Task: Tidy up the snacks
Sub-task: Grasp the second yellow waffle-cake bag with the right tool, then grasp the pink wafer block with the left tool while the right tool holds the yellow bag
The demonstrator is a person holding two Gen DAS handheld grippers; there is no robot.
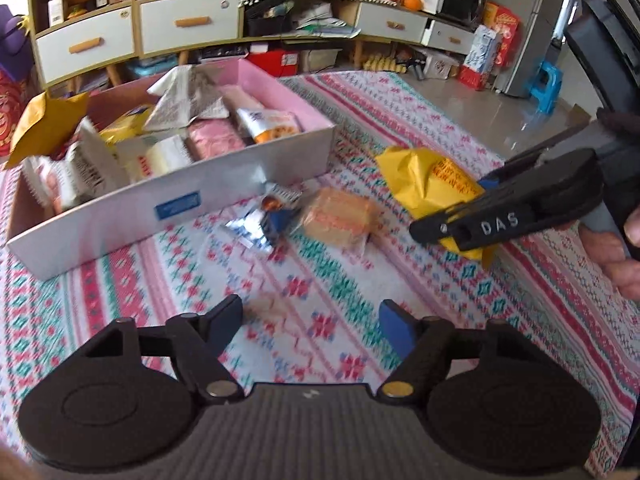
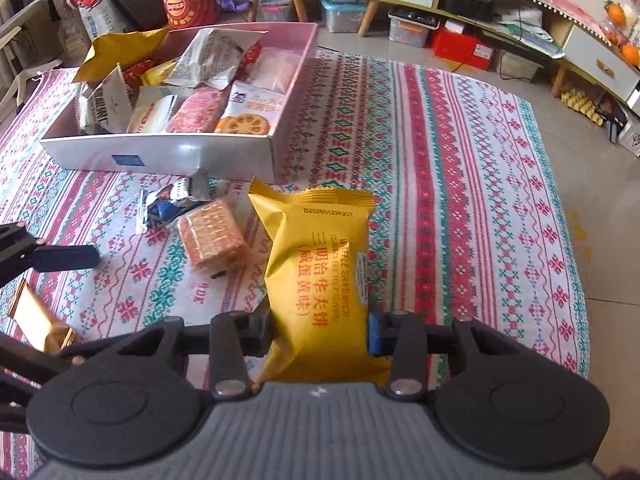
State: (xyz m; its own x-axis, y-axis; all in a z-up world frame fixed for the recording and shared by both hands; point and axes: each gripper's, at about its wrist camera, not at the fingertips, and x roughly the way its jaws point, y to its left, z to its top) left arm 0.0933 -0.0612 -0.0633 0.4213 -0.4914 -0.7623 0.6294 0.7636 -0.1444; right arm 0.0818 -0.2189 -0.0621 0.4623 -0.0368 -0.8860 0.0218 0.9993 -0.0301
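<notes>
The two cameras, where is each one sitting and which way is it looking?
Left wrist view: sits on the left gripper, looking down past its open fingers at the patterned cloth; the right gripper and a hand show at the right.
Right wrist view: sits on the right gripper, looking down along the yellow waffle packet pinched between its fingers; a left finger pokes in.
Both show: the snack box, the orange biscuit pack and the silver-blue wrapper.

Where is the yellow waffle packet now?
The yellow waffle packet sits between the right gripper's closed pads, right of the clear-wrapped biscuit pack.
</notes>
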